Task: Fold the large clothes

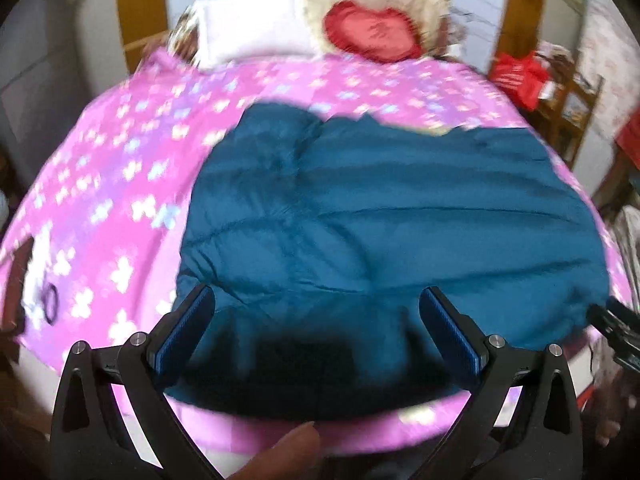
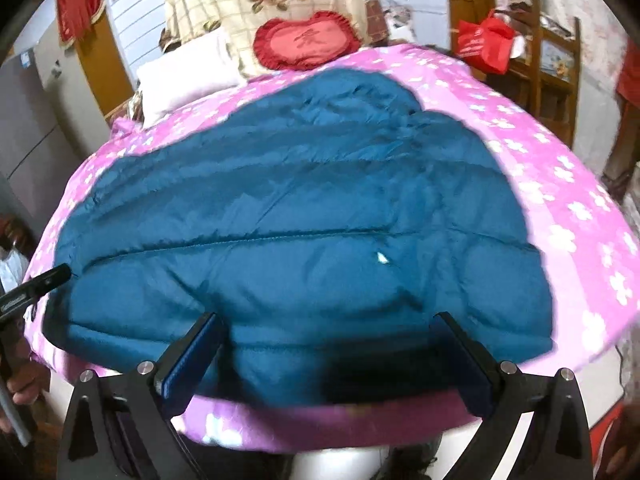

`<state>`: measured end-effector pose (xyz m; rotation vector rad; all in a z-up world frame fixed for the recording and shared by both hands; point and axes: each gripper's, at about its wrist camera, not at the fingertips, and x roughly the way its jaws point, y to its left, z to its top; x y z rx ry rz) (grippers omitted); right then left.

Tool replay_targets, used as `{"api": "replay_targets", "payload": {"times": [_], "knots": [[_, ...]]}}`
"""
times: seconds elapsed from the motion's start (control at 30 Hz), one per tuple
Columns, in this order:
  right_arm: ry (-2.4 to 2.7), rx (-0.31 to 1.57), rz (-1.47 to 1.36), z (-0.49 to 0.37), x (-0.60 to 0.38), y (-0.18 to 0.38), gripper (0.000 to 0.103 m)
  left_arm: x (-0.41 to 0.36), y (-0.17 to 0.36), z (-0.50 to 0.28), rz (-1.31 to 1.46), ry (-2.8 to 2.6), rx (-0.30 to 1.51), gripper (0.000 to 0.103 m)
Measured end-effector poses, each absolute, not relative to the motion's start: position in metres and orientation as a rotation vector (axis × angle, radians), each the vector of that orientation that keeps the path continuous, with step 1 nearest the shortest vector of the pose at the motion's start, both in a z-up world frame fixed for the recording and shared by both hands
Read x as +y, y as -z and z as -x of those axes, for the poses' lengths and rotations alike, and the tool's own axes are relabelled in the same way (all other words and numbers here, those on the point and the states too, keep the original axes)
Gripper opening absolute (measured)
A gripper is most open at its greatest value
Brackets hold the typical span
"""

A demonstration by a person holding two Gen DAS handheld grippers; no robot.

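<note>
A large teal quilted puffer jacket (image 1: 384, 216) lies spread flat on a pink flowered bedspread (image 1: 112, 200). It also shows in the right wrist view (image 2: 288, 216) on the same bedspread (image 2: 568, 200). My left gripper (image 1: 318, 298) is open and empty, its jaws wide apart above the jacket's near hem. My right gripper (image 2: 330, 324) is open and empty, hovering over the near hem too. The right gripper's tip (image 1: 616, 320) shows at the right edge of the left wrist view. The left gripper's tip (image 2: 44, 280) shows at the left of the right wrist view.
A white pillow (image 1: 256, 28) and a red heart-shaped cushion (image 1: 372, 32) lie at the head of the bed. A wooden chair with a red bag (image 2: 488, 44) stands to the right. A dark hair tie (image 1: 51, 304) lies on the bedspread at the left.
</note>
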<state>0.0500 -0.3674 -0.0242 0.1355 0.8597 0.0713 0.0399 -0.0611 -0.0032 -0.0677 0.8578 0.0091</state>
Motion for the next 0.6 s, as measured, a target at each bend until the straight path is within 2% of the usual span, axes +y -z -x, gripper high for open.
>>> {"api": "replay_targets", "payload": {"times": [0.3, 0.6], "knots": [[0.035, 0.743, 0.016, 0.044, -0.357, -0.049, 0.103, -0.081, -0.066, 0.033, 0.072, 0.078, 0.842, 0.102], [0.041, 0.658, 0.085, 0.107, -0.337, -0.090, 0.103, -0.090, -0.090, 0.083, 0.050, 0.125, 0.793, 0.102]]}}
